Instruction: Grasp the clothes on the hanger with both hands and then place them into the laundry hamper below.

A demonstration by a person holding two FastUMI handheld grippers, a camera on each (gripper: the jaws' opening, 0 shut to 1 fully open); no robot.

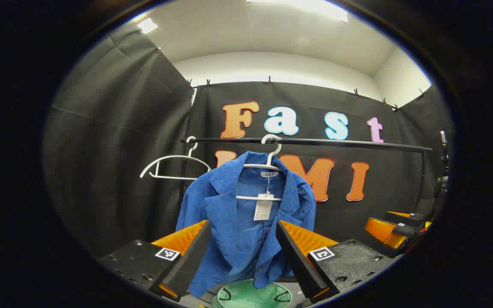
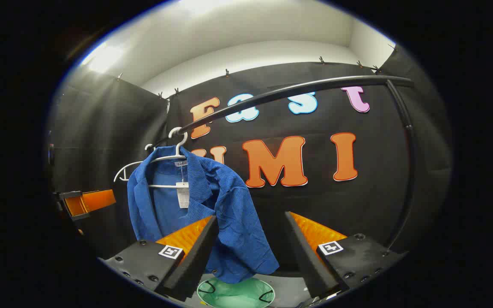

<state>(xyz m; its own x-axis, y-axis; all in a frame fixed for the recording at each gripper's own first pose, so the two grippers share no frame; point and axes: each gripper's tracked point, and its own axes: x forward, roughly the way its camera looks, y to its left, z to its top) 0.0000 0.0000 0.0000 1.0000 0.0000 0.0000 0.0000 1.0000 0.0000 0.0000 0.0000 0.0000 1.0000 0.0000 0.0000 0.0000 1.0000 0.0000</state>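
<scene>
Blue jacket (image 1: 246,222) on a white hanger (image 1: 268,164), both tools released and short of it.

It hangs from the black rail (image 1: 315,142), directly above the green laundry hamper (image 1: 253,295). In the left gripper view the left tool (image 1: 243,261) frames the jacket's lower half with fingers spread; in the right gripper view the right tool (image 2: 250,256) stands open just right of the jacket (image 2: 212,209). An empty hanger (image 1: 173,164) hangs beside it.

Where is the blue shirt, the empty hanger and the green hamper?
blue shirt (image 1: 246,239), left gripper view, on its front panel.
empty white hanger (image 1: 173,159), left gripper view, on its curved shoulder bar.
green laundry hamper (image 2: 236,294), right gripper view, on its inside, below the shirt.
</scene>
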